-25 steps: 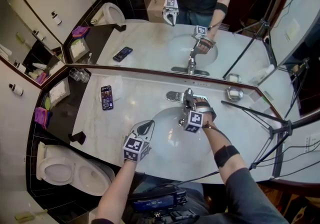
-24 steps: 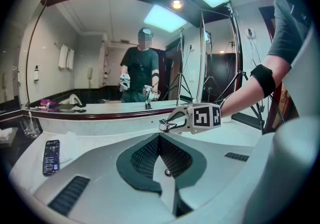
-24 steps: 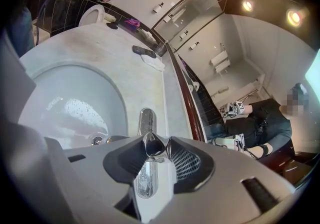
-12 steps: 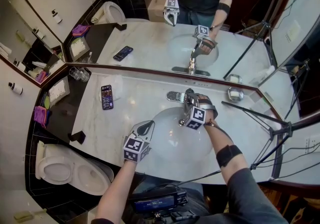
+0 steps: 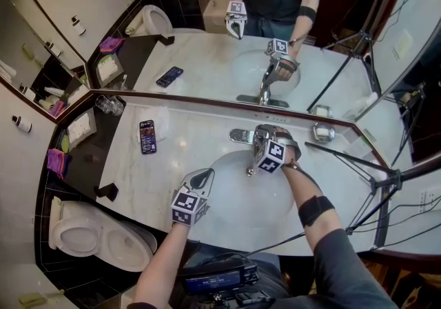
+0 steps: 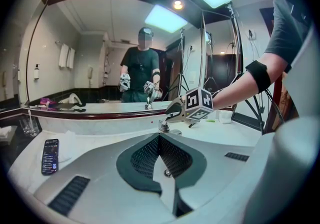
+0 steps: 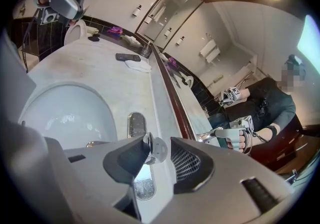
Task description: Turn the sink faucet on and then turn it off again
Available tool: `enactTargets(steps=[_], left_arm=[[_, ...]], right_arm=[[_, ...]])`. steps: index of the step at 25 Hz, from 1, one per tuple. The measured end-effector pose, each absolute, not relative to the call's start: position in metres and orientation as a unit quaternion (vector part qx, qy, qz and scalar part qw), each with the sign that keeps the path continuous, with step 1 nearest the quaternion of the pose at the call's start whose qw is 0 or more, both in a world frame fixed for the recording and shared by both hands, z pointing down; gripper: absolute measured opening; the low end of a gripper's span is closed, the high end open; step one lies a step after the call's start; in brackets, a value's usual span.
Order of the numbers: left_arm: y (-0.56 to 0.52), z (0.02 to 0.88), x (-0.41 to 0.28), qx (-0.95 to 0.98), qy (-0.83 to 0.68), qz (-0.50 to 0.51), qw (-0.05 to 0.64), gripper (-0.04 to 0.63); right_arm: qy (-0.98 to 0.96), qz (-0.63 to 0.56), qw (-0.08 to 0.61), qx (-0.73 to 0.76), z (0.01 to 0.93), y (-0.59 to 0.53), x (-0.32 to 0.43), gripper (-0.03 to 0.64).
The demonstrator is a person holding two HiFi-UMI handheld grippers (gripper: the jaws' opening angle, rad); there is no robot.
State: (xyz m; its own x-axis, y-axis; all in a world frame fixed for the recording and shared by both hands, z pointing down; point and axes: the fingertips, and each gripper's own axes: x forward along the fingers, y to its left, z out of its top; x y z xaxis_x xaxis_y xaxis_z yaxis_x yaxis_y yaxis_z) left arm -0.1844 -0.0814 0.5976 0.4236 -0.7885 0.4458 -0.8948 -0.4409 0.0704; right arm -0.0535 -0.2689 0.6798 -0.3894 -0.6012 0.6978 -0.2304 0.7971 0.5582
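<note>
The chrome faucet stands behind the white basin, partly hidden by my right gripper. In the right gripper view its rounded handle sits between the two dark pads, and my right gripper is shut on it. Whether water runs I cannot tell. My left gripper hovers over the basin's near-left rim, shut and empty; its jaws meet in a point. From there the faucet and the right gripper show across the basin.
A phone lies on the marble counter to the left, with glass tumblers beyond it. A metal dish sits right of the faucet. The mirror rises close behind. A tripod stands at right, a toilet at lower left.
My right gripper has rolled on the faucet handle and shifted a little toward the mirror. The left gripper has stayed where it was.
</note>
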Motion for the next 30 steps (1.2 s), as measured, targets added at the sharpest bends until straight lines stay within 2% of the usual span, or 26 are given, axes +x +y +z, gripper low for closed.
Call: enactTargets(steps=[17, 26, 30], left_arm=[[-0.079, 0.593, -0.183, 0.832, -0.506, 0.173, 0.147, 0.000], [-0.077, 0.591, -0.182, 0.839, -0.495, 0.171, 0.147, 0.000], [-0.077, 0.589, -0.182, 0.841, -0.492, 0.169, 0.145, 0.000]], right_arm=[[-0.799, -0.165, 0.511, 0.270, 0.686, -0.258, -0.044, 0.172], [-0.818, -0.155, 0.473, 0.290, 0.650, -0.226, -0.038, 0.170], [-0.826, -0.119, 0.444, 0.327, 0.633, -0.211, -0.018, 0.095]])
